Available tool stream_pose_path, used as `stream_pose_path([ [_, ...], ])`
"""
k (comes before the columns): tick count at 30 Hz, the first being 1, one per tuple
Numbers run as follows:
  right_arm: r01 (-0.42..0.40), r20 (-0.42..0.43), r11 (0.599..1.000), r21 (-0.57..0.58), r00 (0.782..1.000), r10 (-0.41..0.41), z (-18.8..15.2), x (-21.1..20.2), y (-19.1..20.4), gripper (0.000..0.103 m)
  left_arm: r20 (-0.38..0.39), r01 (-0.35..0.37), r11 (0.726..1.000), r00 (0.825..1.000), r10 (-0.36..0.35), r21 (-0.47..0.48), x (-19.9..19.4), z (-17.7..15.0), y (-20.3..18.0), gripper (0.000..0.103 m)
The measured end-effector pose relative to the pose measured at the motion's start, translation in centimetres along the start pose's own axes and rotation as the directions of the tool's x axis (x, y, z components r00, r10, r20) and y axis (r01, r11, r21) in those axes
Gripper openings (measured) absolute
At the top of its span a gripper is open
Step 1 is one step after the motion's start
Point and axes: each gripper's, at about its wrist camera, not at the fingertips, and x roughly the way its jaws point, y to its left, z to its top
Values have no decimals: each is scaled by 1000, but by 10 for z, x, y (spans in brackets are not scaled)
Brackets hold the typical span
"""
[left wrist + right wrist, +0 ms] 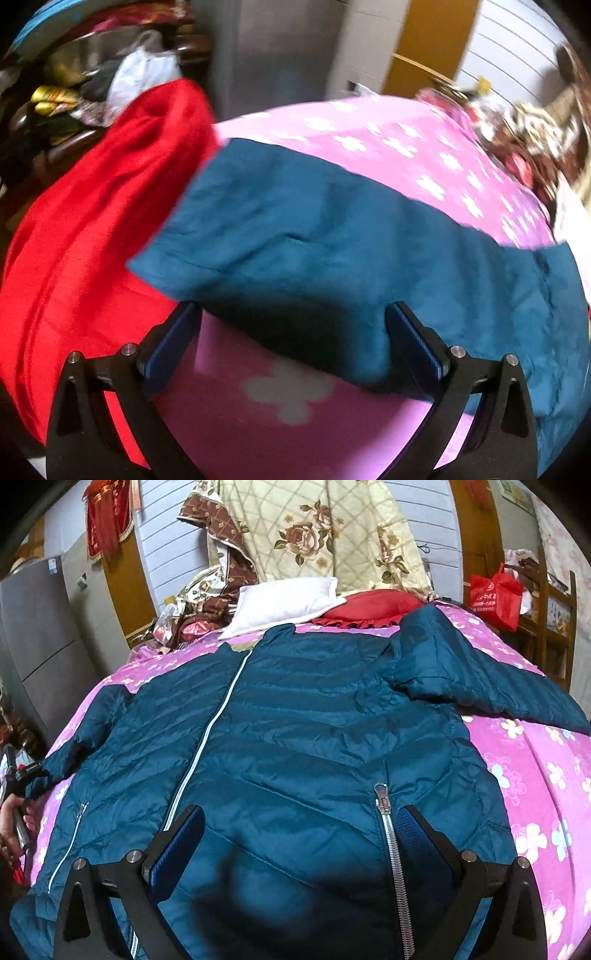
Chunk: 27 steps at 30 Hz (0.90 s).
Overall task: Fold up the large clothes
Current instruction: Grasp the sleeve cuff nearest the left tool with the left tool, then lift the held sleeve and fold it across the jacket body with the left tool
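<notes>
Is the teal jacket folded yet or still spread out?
Spread out: the teal jacket lies front-up on the bedsheet, zipped, with one sleeve out sideways.

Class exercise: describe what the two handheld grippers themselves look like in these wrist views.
Both the left gripper and the right gripper look alike: black angular linkage arms with triangular cut-outs, round silver pivot pins, and two flat fingers faced with ribbed blue pads. No cables or sleeves show.

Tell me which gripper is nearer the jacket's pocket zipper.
Right. The right gripper hovers open over the jacket, beside the pocket zipper. The left gripper is open at a sleeve.
</notes>
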Motion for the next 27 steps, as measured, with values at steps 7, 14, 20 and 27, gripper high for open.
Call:
stream_pose_path([
  [7, -3, -12, 1000, -10, 1000, 3, -1, 3, 3, 103, -20, 74, 995, 997, -76, -67, 13, 32, 16, 97],
  [14, -7, -12, 1000, 14, 1000, 8, 0, 3, -1, 103, -8, 106, 989, 994, -108, -106, 11, 45, 24, 9],
  [20, 17, 23, 999, 47, 1000, -18, 1, -5, -8, 103, 144, 300, 953, 946, -290, -53, -40, 48, 30, 5],
  [27, 28, 45, 992, 125, 998, -34, 2, -19, -27, 103, 167, 462, 885, 869, -465, 60, -85, 43, 22, 4],
])
